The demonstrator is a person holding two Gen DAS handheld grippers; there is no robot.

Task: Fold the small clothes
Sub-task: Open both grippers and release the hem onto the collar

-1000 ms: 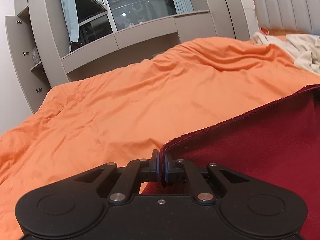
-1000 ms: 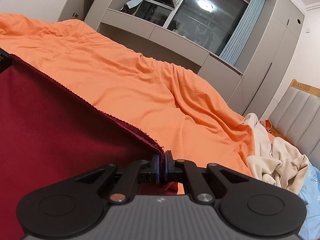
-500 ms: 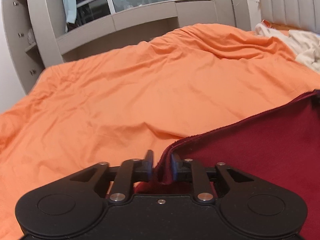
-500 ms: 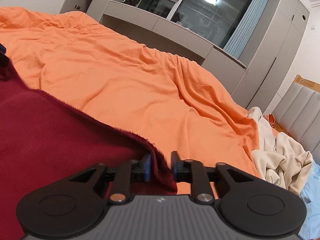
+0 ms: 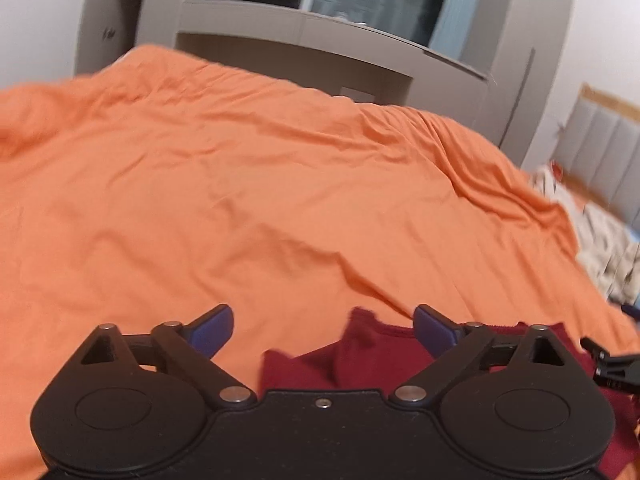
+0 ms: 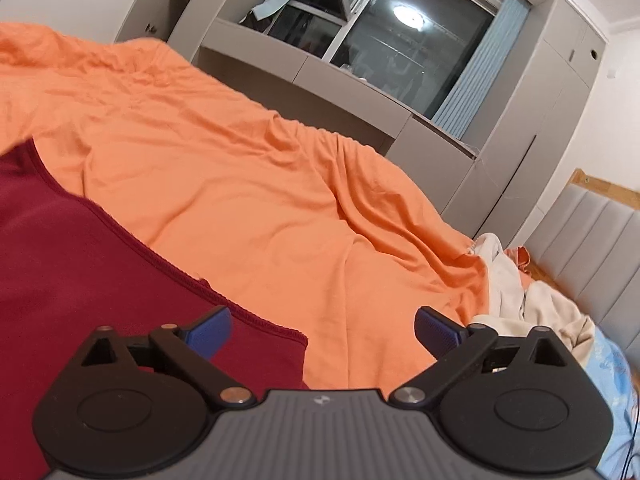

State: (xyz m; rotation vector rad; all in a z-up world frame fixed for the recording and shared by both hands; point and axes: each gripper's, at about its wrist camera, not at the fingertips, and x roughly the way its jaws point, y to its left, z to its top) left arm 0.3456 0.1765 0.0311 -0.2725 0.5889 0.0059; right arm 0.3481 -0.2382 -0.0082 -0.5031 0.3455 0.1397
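A dark red garment (image 6: pixel 80 272) lies spread on the orange bedspread (image 6: pixel 260 208), its hemmed edge running diagonally to a corner near my right gripper (image 6: pixel 323 326). That gripper's jaws are opening wide; the garment's corner lies below and between them, and the blue pads (image 6: pixel 210 334) press on nothing. In the left wrist view the same garment (image 5: pixel 372 356) shows as a rumpled corner below my left gripper (image 5: pixel 323 326). Its jaws are opening too, and the cloth is free of them. A black part of the other gripper (image 5: pixel 612 364) pokes in at the right edge.
A heap of beige clothes (image 6: pixel 532 304) lies at the bed's right end by a grey padded headboard (image 6: pixel 600 240). Light blue bedding (image 6: pixel 612 380) shows below the heap. Grey cabinets and a dark window (image 6: pixel 380 40) stand beyond the bed's far side.
Both grippers went from shut on the red garment's edge to wide open. The cloth dropped onto the bed. The left gripper rolled and swung sideways; the right one barely moved.
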